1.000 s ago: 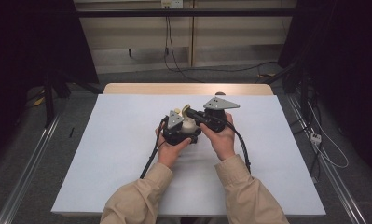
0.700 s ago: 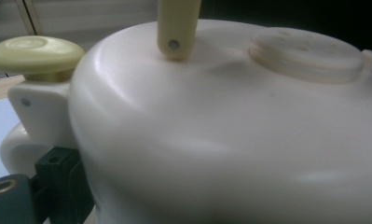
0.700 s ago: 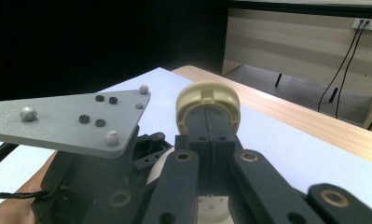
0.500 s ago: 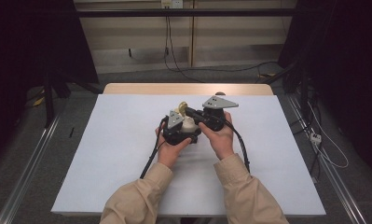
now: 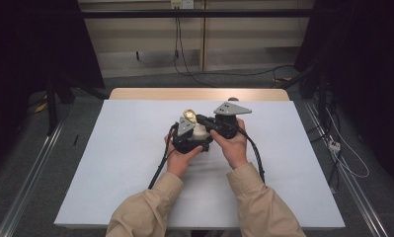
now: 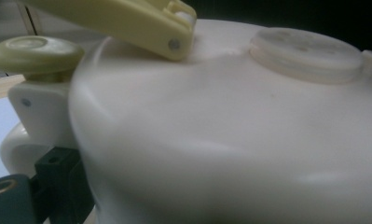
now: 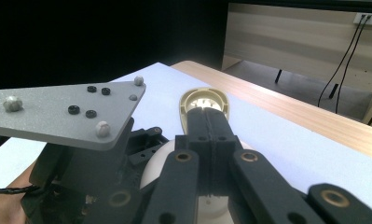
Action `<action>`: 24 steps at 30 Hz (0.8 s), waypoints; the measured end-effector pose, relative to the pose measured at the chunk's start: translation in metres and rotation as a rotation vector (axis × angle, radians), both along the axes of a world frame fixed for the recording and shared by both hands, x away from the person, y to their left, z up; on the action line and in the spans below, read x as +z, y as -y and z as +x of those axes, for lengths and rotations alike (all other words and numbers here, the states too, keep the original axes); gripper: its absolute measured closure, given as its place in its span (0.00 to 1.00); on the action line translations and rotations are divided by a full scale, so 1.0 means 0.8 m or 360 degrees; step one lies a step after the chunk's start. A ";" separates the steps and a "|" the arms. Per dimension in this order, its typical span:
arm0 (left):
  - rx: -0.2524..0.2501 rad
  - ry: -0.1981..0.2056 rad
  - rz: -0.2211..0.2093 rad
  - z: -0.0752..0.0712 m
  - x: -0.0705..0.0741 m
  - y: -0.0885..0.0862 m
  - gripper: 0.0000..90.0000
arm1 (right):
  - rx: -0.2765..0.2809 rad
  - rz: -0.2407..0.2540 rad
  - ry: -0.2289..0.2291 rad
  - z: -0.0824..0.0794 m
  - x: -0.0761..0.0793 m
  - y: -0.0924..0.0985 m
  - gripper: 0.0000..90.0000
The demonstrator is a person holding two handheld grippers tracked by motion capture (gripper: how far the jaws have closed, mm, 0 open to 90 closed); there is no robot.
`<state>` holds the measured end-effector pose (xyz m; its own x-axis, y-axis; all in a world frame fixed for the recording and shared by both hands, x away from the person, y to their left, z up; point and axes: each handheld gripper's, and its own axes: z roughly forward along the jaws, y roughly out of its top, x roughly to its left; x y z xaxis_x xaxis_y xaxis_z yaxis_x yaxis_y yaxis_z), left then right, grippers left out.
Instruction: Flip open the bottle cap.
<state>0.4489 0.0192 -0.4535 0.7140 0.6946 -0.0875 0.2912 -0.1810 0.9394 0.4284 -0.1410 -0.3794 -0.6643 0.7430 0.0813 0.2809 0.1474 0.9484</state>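
high view: your left gripper (image 5: 193, 136) and right gripper (image 5: 210, 123) meet mid-table around a cream container (image 5: 199, 131). left gripper view: its body (image 6: 230, 140) looms close; grip unclear. right gripper view: jaws closed on its yellow handle (image 7: 205, 101).

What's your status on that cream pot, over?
Right tool shut on the yellow handle, raised over the lid. Left tool against the cream pot; grip unclear. White table around it bare.

A wooden table (image 5: 199, 94) carries a white sheet (image 5: 110, 163) covering nearly all of it; the far edge stays bare, apparently.
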 end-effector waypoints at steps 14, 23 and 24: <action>-0.0021 0.0002 0.0005 0.001 0.000 -0.002 0.06 | 0.0006 0.0016 -0.0011 -0.007 0.001 0.008 0.99; -0.0029 -0.0016 0.0015 0.000 0.001 -0.003 0.06 | -0.0036 0.0004 0.0006 -0.016 -0.002 0.021 0.82; -0.0028 -0.0016 0.0016 0.000 0.001 -0.003 0.06 | -0.0037 0.0006 0.0007 -0.017 -0.001 0.022 0.78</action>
